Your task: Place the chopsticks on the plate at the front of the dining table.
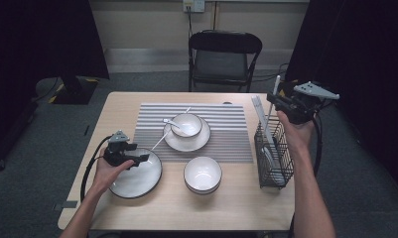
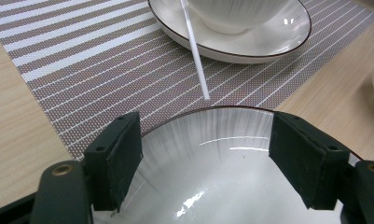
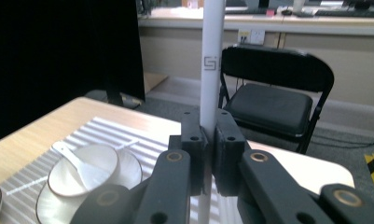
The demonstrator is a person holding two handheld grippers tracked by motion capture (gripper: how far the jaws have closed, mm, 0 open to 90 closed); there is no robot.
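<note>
My right gripper (image 3: 208,154) clamps a smooth white chopstick (image 3: 211,60) upright above the black wire rack (image 1: 274,163). My left gripper (image 2: 205,154), jaws spread, straddles the glossy round plate (image 2: 212,186)'s dark rim.

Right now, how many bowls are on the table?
2: one bowl with a white spoon in it sits on a saucer on the striped mat; another empty bowl stands on bare table nearer the person.

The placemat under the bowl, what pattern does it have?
Grey and white stripes on the placemat, clearest in the left gripper view.
</note>
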